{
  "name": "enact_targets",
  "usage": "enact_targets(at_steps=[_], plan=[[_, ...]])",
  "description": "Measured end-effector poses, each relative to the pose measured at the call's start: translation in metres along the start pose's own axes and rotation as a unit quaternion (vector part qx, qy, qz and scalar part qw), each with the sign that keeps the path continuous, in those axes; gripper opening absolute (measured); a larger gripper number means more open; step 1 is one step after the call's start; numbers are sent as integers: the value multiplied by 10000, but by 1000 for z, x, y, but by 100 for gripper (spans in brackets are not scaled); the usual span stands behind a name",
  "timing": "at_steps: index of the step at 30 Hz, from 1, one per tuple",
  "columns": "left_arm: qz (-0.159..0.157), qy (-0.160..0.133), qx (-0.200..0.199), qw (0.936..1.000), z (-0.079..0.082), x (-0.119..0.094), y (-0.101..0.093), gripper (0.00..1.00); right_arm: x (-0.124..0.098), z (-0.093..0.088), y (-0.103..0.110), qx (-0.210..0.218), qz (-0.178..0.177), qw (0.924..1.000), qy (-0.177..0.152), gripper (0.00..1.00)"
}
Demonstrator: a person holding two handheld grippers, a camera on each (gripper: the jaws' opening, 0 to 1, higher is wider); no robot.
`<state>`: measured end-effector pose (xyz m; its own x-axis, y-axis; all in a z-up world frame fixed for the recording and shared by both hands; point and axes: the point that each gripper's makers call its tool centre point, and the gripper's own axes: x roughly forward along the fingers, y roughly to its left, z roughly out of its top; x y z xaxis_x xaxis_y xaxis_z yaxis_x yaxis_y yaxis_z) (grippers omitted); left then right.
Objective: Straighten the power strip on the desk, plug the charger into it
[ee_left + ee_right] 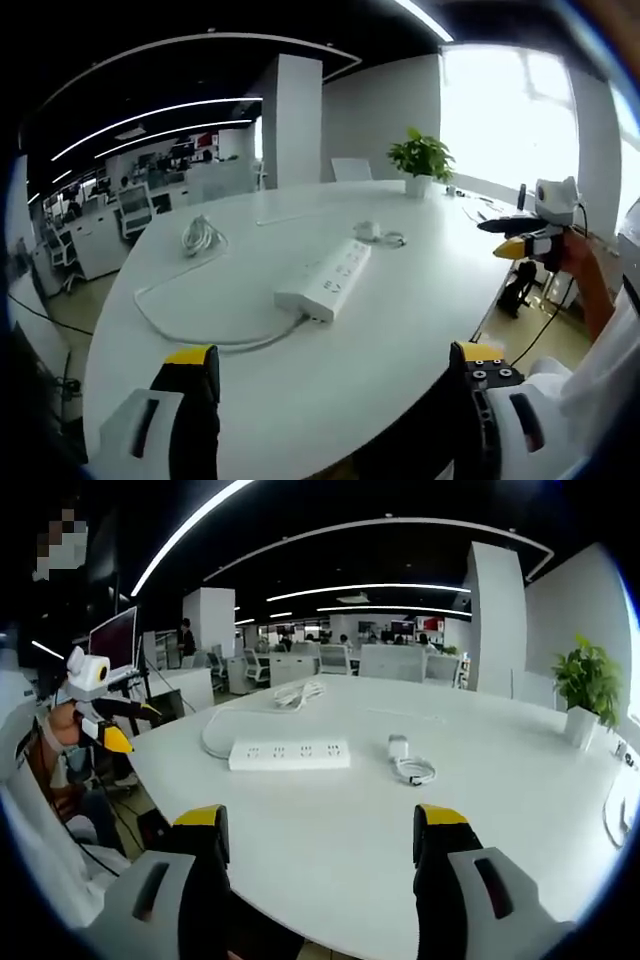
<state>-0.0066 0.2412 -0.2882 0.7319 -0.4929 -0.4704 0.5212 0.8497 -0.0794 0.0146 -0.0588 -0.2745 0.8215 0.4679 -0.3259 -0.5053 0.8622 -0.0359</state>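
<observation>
A white power strip (325, 282) lies at a slant on the white oval table (420, 300), its cord curving left to a coiled bundle (200, 236). Just beyond it sits a small white charger (366, 230) with its thin cable (392, 239). My left gripper (335, 355) stands open at the near table edge, nothing between its jaws. In the right gripper view the power strip (290, 754) lies crosswise, with the charger (398, 746) to its right. My right gripper (322, 817) is open and short of both. Each gripper appears in the other's view: right (520, 238), left (108, 728).
A potted plant (420, 160) (585, 680) stands at the table's far side near the window. The person's white sleeve (590, 400) shows beside the table edge. Office desks and chairs (330, 660) fill the room behind, with a white pillar (298, 120) beyond the table.
</observation>
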Motion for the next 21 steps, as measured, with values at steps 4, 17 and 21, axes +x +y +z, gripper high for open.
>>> enact_targets(at_steps=[4, 17, 21], plan=[[11, 41, -12, 10000, -2, 1, 2, 96, 3, -1, 1, 2, 28, 10000, 26, 74], [-10, 72, -36, 10000, 1, 10, 5, 96, 15, 1, 1, -16, 105, 9999, 60, 74], [-12, 97, -38, 9999, 1, 11, 7, 96, 18, 0, 0, -21, 111, 9999, 96, 74]])
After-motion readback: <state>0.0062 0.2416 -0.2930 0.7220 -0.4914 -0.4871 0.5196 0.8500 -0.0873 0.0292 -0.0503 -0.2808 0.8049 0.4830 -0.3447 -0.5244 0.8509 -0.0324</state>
